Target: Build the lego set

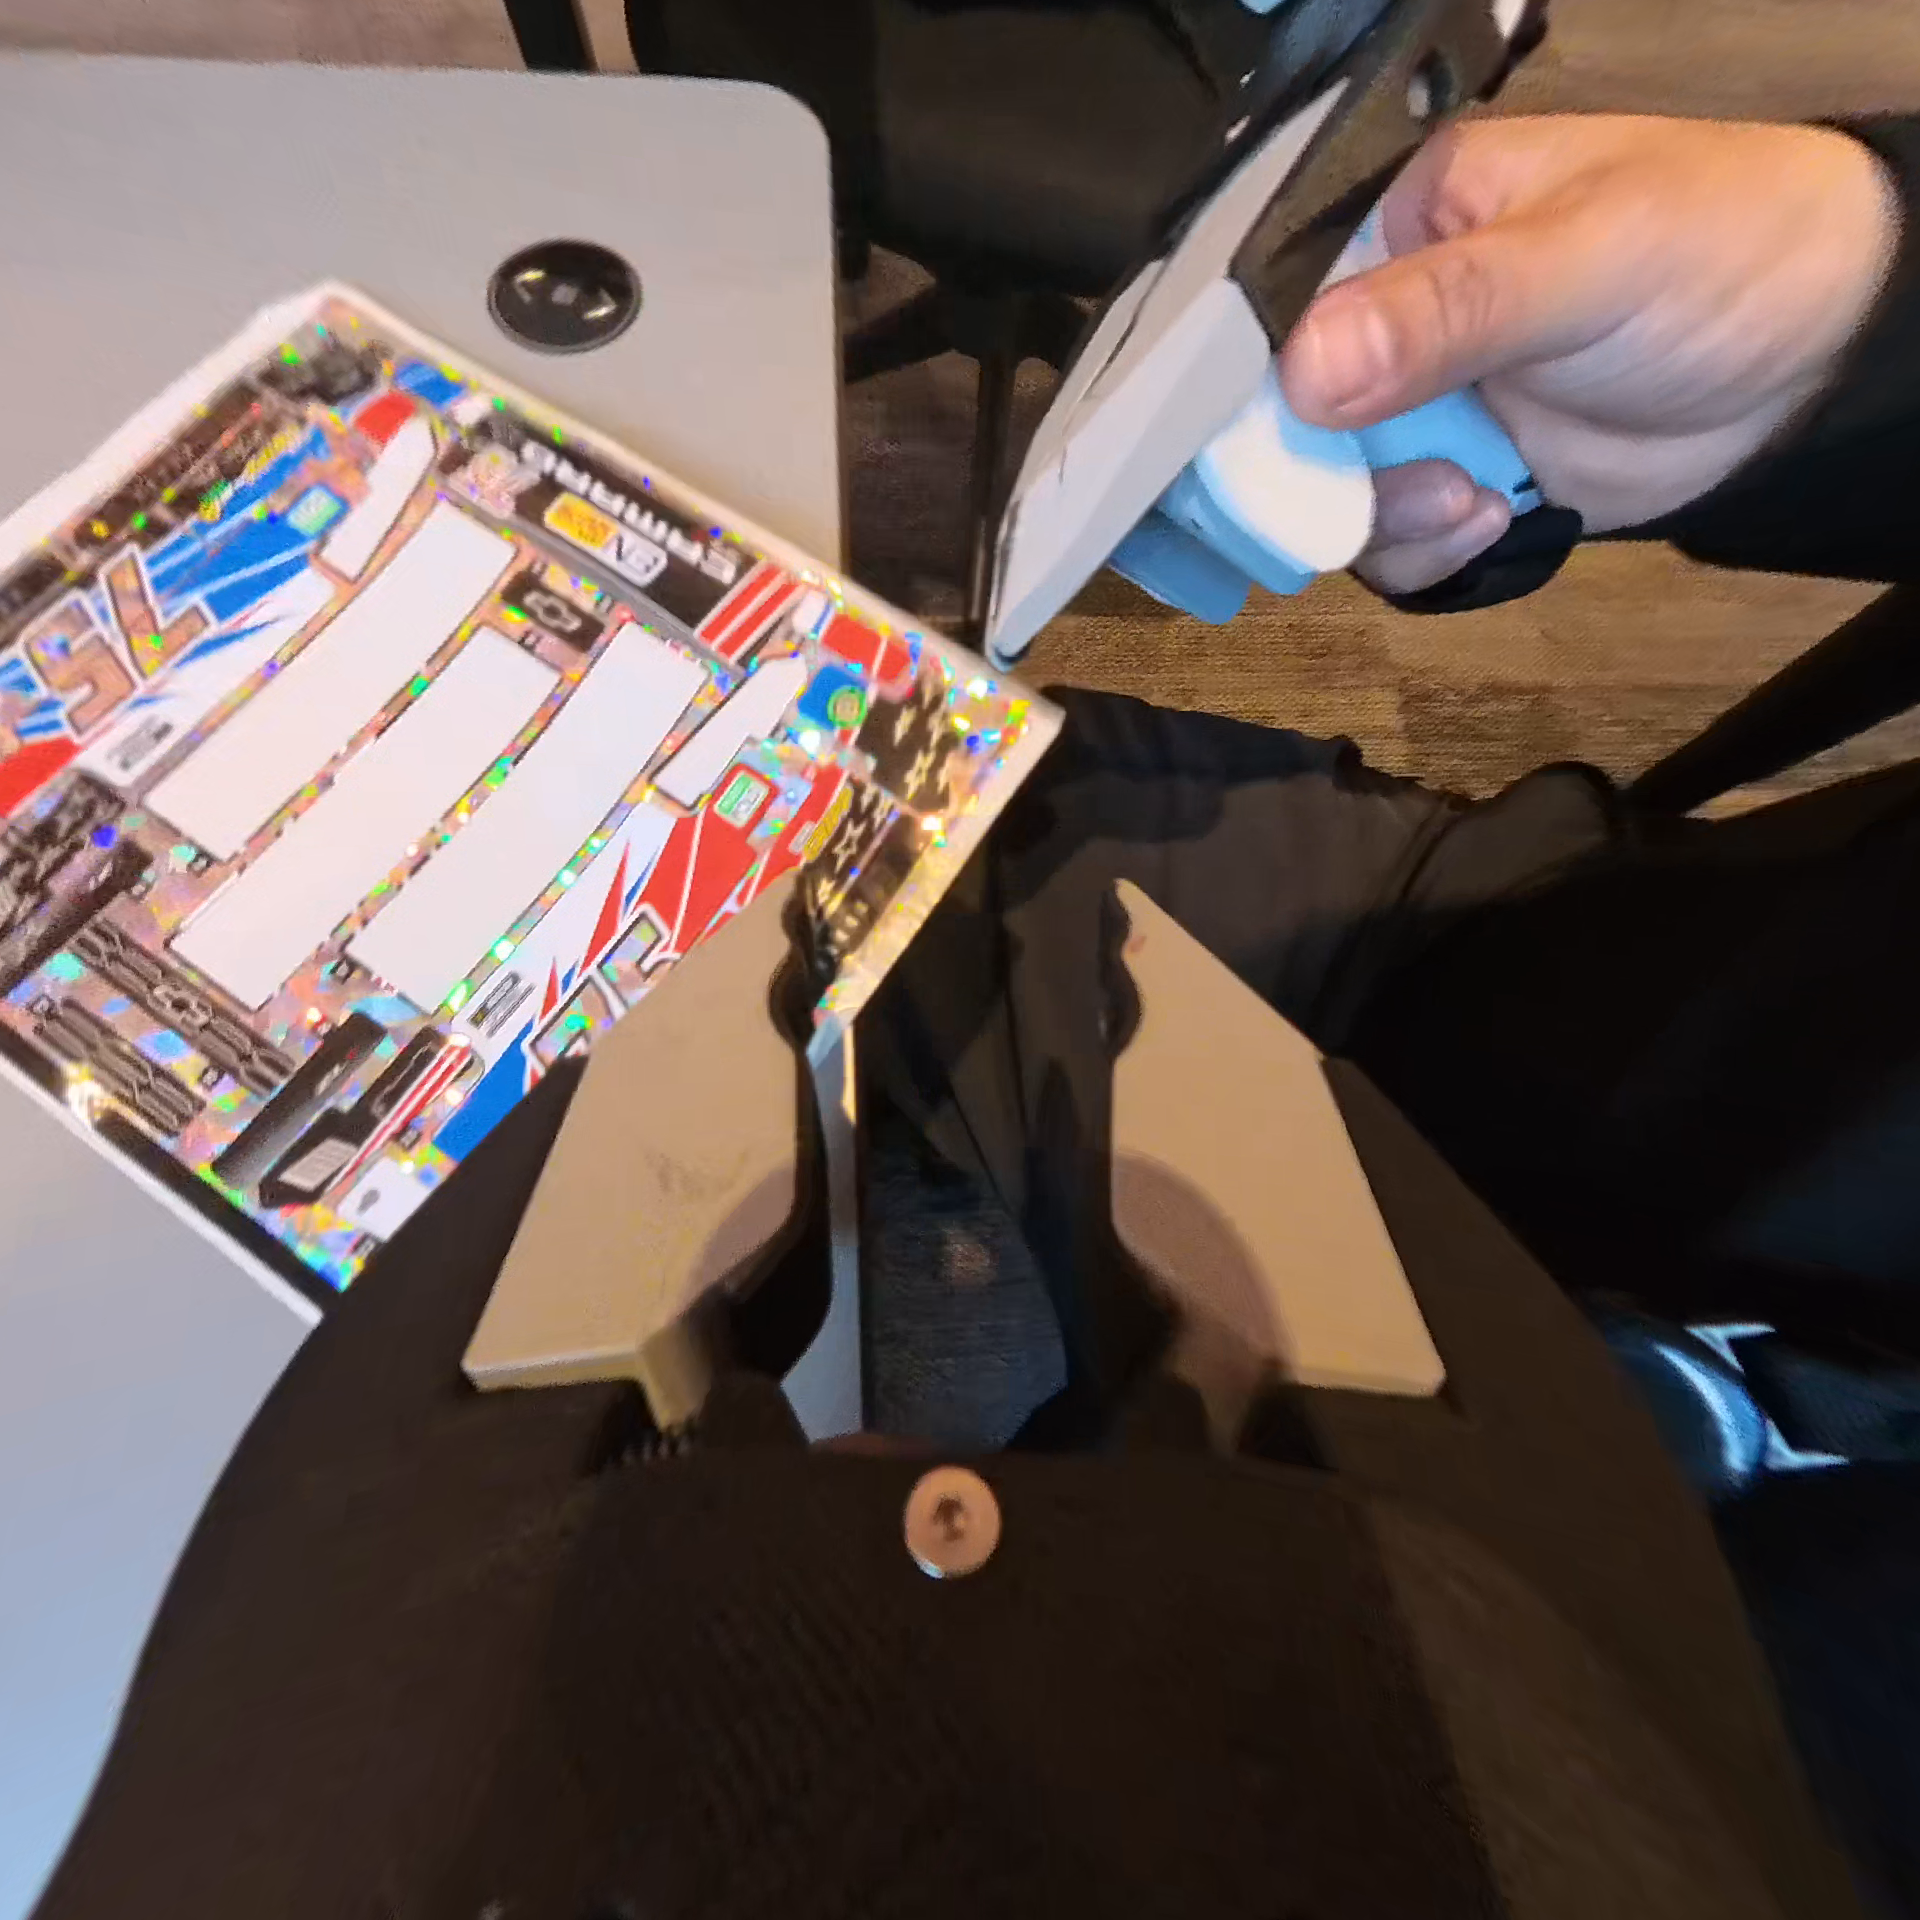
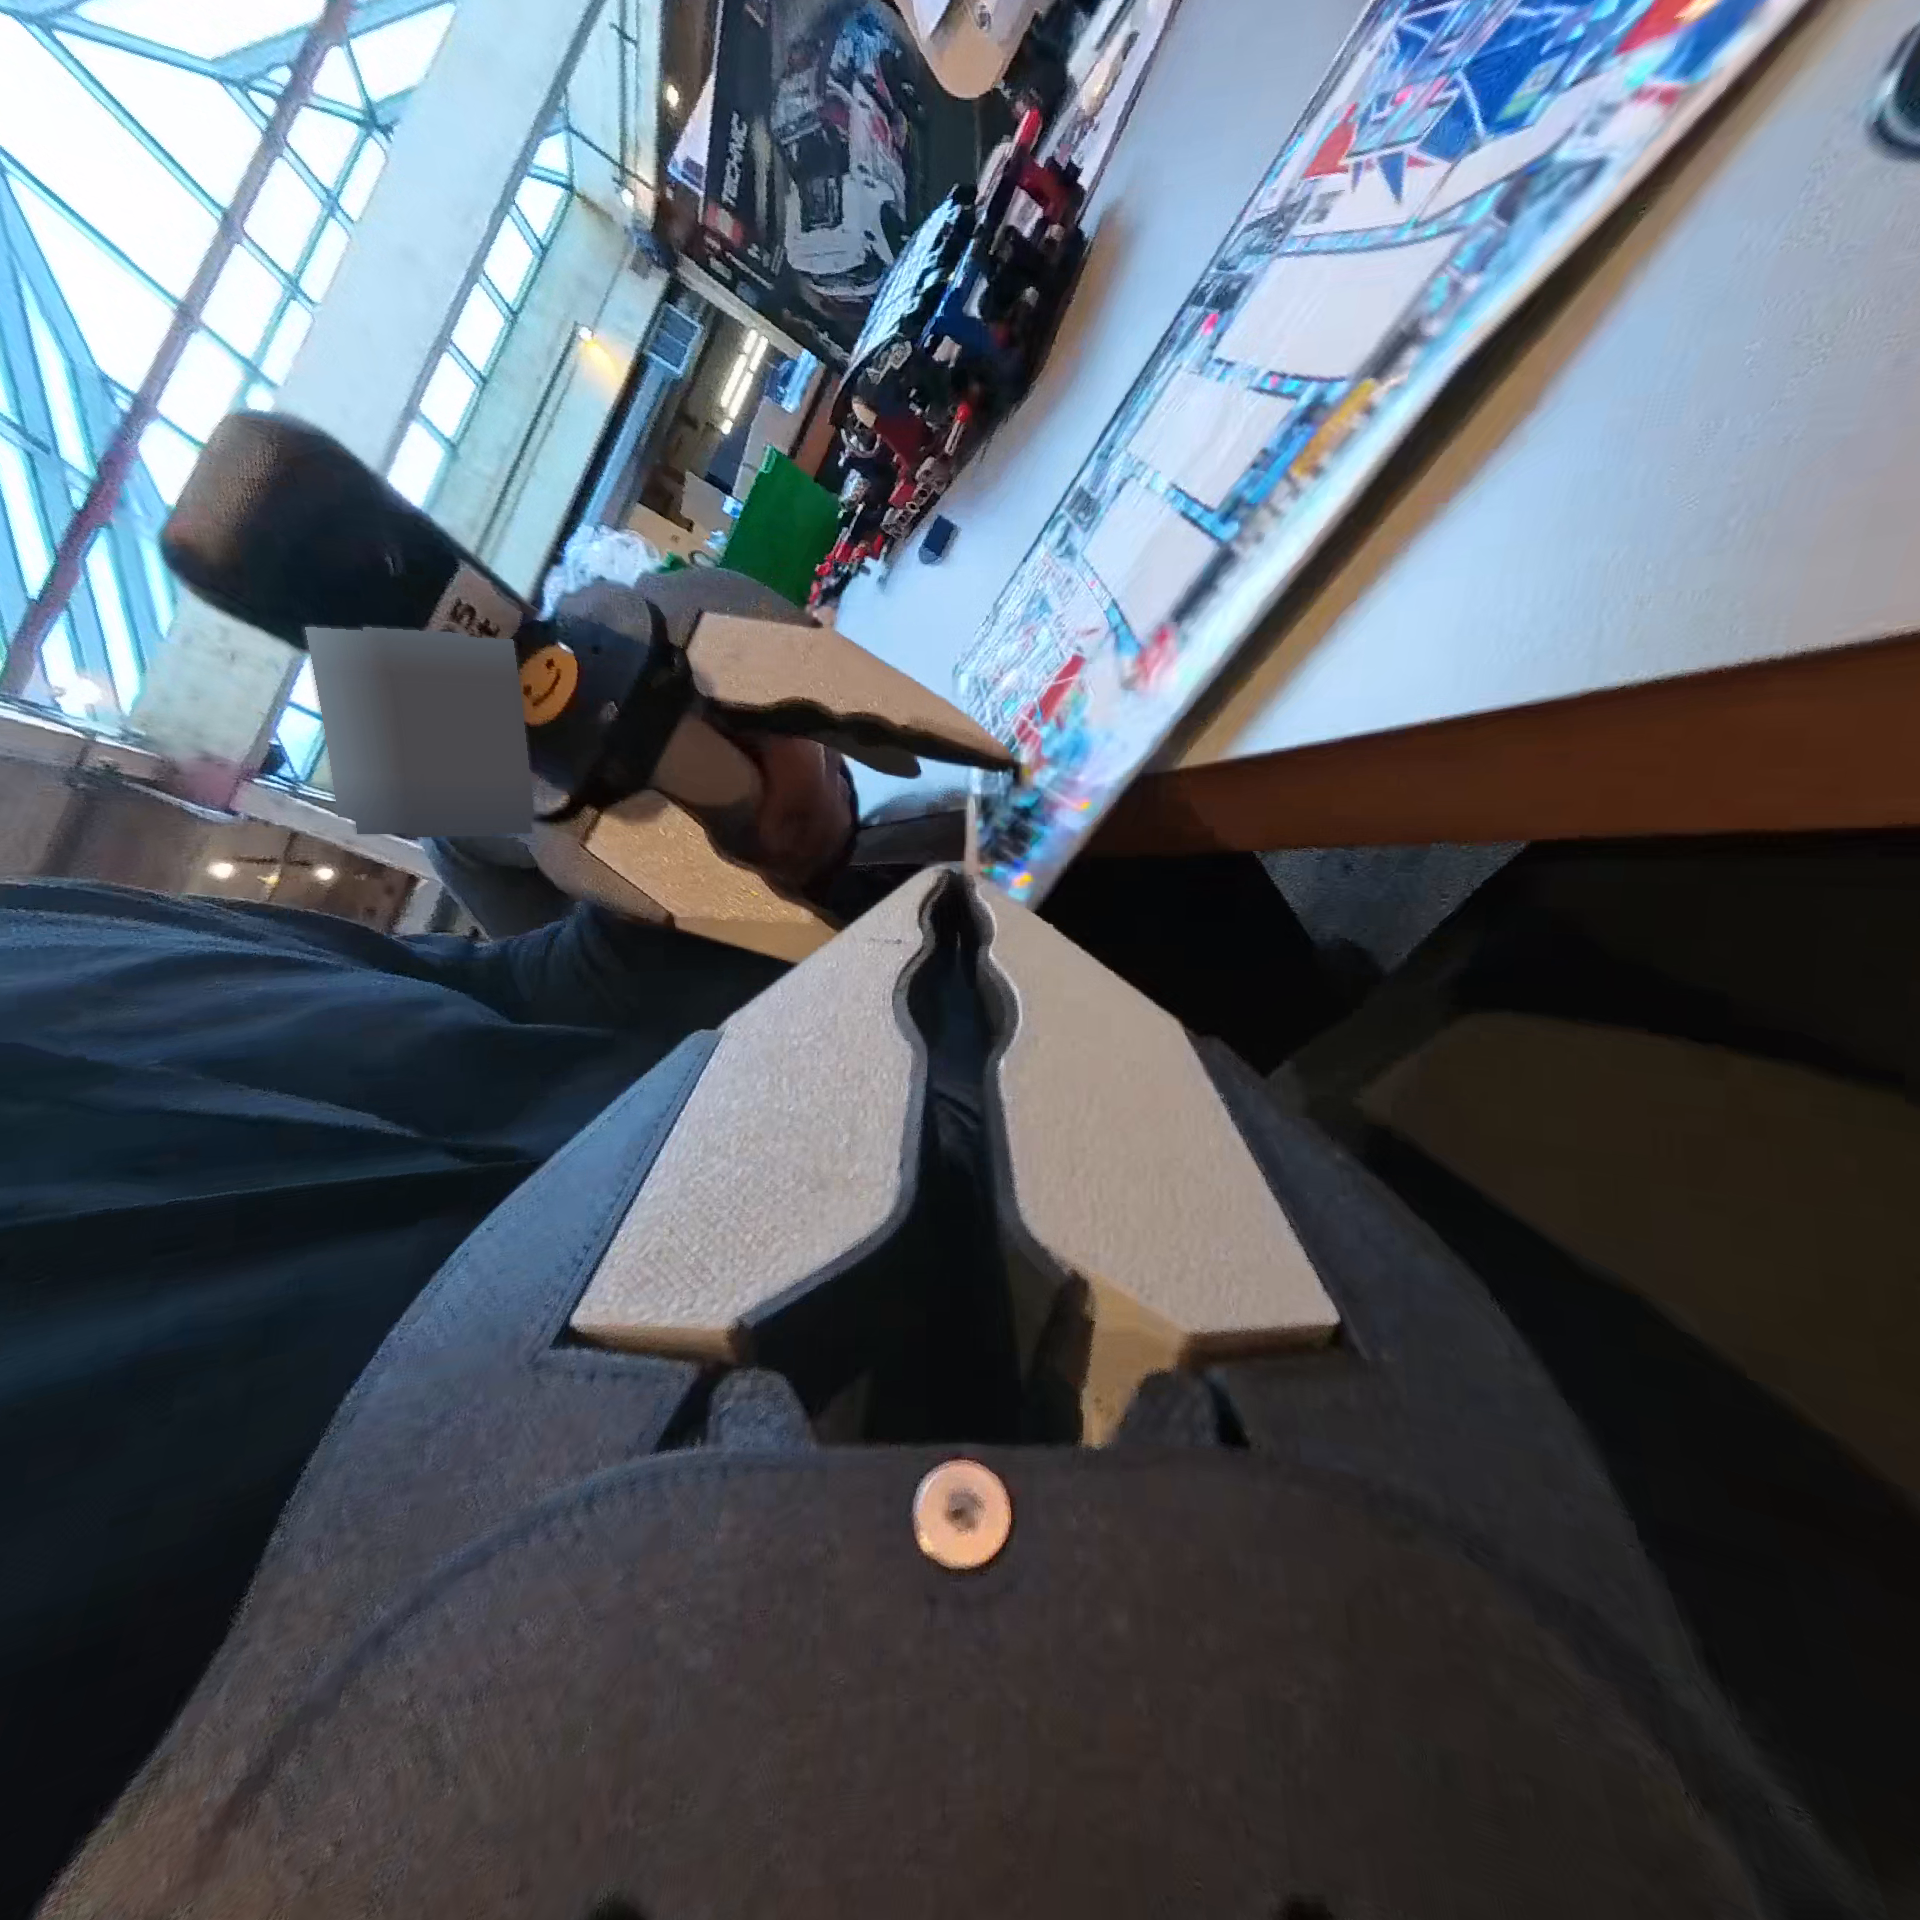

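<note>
Left gripper [image 1: 956, 935]: jaws apart, empty, one tip over the near corner of the sticker sheet [image 1: 436, 748], which overhangs the white table [image 1: 260, 177] edge. Right gripper [image 2: 961, 883]: jaws together, empty, tips just beside that corner. Beyond the sheet: the partly built lego car [image 2: 956, 301], then its box [image 2: 810, 156]. Windows at left.

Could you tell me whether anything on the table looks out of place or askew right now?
Yes: the sticker sheet lies skewed on the table, with one corner jutting past the table's edge. Several long stickers are already gone, leaving blank white strips. The left gripper is open at that overhanging corner.
</note>
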Motion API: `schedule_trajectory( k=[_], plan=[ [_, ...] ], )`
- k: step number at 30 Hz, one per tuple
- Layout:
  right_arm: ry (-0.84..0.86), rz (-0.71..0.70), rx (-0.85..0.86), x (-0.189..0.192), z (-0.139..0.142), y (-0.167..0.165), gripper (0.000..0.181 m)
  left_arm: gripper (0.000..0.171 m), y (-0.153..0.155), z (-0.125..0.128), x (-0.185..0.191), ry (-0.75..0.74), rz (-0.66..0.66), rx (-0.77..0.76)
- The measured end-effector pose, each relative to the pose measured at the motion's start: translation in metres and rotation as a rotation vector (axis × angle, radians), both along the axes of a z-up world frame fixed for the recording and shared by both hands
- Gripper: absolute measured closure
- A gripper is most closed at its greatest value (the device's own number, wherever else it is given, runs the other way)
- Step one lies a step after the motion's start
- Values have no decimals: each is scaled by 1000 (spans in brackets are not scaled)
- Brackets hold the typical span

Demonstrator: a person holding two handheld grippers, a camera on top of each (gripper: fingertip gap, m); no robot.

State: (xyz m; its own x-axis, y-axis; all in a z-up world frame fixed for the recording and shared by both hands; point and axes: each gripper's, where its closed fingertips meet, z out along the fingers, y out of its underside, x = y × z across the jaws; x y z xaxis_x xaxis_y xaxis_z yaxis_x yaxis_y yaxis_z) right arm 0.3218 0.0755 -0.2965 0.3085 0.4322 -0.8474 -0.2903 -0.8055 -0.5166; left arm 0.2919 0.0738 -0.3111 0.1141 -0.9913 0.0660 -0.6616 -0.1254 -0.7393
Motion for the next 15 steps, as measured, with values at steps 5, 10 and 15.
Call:
schedule_trajectory(
  k=[5,10,15],
  plan=[
    [1,2,-40,-3,-7,-5,179,133,2,-6,4,33,24,149],
    [-78,-66,-49,8,-17,-4,159,132,-10,3,-3,-27,53,117],
    [-127,-58,-58,8,-24,-2,147,130,-11,15,-9,-41,66,154]
  ],
)
